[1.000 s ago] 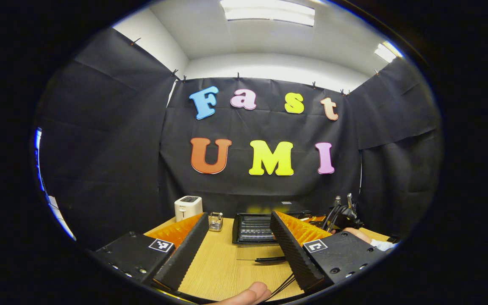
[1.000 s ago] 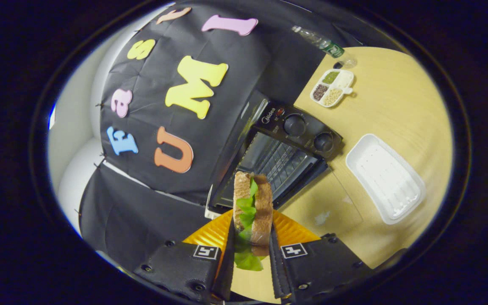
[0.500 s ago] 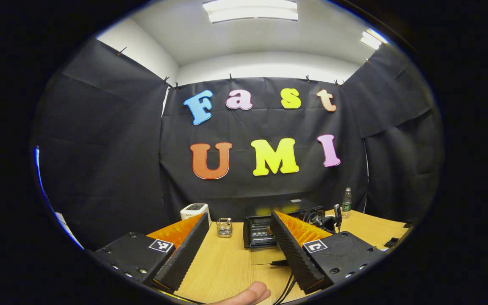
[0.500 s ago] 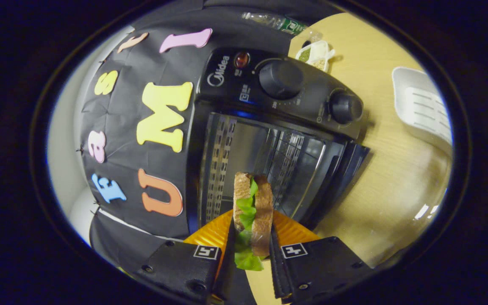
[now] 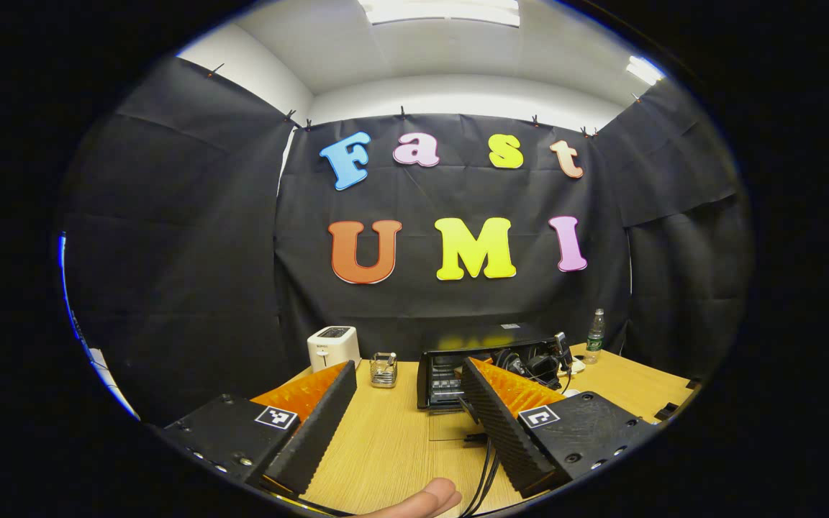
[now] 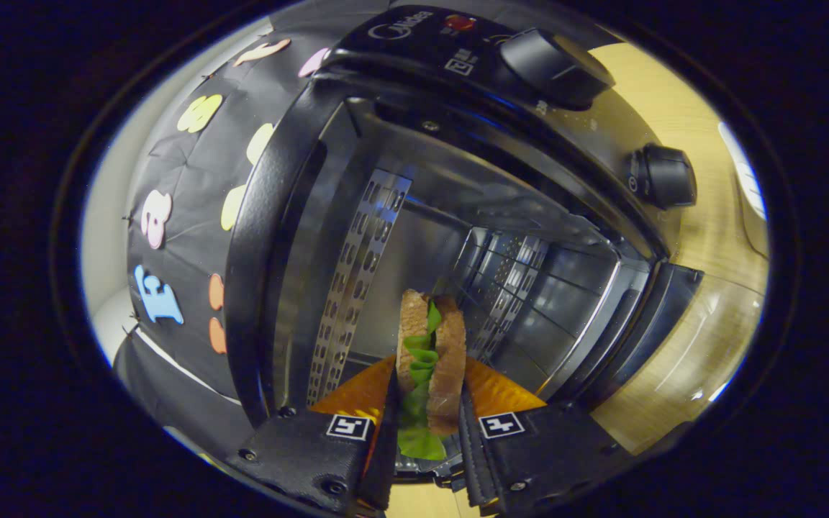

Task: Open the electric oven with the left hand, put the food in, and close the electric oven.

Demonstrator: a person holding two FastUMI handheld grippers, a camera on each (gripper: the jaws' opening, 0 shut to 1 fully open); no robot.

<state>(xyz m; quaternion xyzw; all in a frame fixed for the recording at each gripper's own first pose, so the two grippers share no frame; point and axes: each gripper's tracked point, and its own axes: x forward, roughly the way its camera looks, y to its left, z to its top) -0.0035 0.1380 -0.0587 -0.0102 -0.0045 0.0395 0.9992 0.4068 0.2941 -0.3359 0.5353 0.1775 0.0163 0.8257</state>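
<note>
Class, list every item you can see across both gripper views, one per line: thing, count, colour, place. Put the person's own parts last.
electric oven: 1, black, door open, at table's back
oven knobs: 2, black, on control panel
sandwich: 1, brown bread, green lettuce, at oven mouth
toaster: 1, white, left of oven
wire holder: 1, metallic, beside toaster
bottle: 1, clear, right of oven
table: 1, light wood
left claw: 1, open, above table
right claw: 1, shut on sandwich
fingertip: 1, left view's bottom edge

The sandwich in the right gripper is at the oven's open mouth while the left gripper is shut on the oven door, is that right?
Not quite: the left gripper is open and holds nothing, as the left gripper view shows. The right gripper does hold the sandwich at the open oven.
</note>
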